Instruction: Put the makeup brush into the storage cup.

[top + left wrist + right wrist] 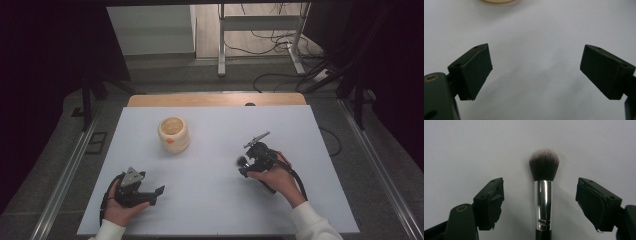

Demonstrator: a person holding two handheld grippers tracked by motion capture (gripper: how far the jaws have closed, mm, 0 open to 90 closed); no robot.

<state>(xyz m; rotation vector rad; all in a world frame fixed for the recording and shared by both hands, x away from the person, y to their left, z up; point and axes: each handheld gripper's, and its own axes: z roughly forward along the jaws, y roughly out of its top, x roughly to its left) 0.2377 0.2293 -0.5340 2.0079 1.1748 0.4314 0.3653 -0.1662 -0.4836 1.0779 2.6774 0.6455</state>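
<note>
The right gripper (541, 205), jaws spread apart, straddles the brush (543, 195) lying on the table (215, 200), probably lined up for a grab, while the left gripper (536, 72) rests open near the cream jar (173, 134).

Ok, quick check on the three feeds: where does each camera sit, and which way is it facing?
High view: above the person's side, facing forward and down on the table; both hands, left tongs and right tongs show.
Left gripper view: rides the left tongs, facing the cream jar; jaws apart.
Right gripper view: rides the right tongs, jaws either side of the makeup brush.
Shared: jar, brush.
</note>
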